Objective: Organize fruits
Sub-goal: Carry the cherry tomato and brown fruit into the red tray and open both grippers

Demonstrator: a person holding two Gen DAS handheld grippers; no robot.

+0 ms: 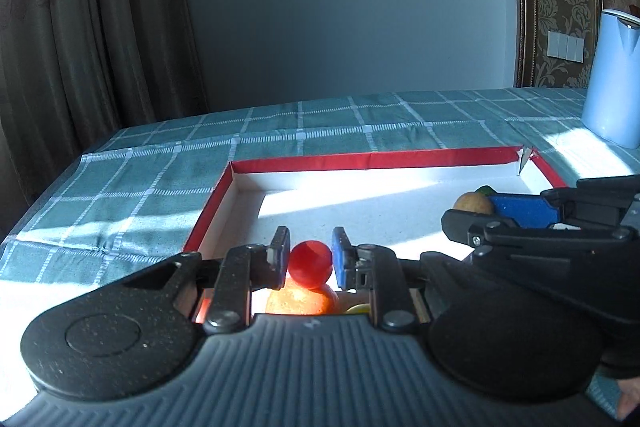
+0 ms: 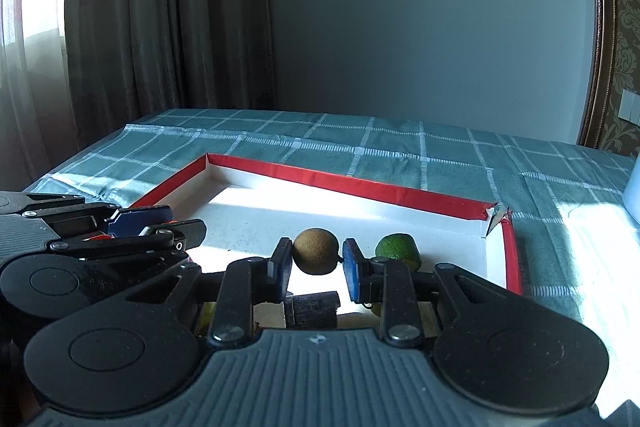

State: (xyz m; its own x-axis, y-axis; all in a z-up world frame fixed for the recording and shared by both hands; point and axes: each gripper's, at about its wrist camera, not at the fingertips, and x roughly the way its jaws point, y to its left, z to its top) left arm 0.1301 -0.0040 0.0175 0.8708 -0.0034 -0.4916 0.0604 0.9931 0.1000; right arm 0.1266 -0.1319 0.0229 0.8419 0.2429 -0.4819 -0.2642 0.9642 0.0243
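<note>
Box [image 1: 400, 159] on tablecloth [image 1: 120, 195], jug [image 1: 612, 79] right behind it

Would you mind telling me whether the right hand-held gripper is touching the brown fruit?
Touching: the right wrist view shows the right hand-held gripper with a pad pressed against each side of the brown fruit, holding it.

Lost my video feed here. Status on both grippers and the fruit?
Left gripper shut on red fruit. Right gripper shut on brown fruit. Both over red-rimmed box. Nothing in the way.
</note>
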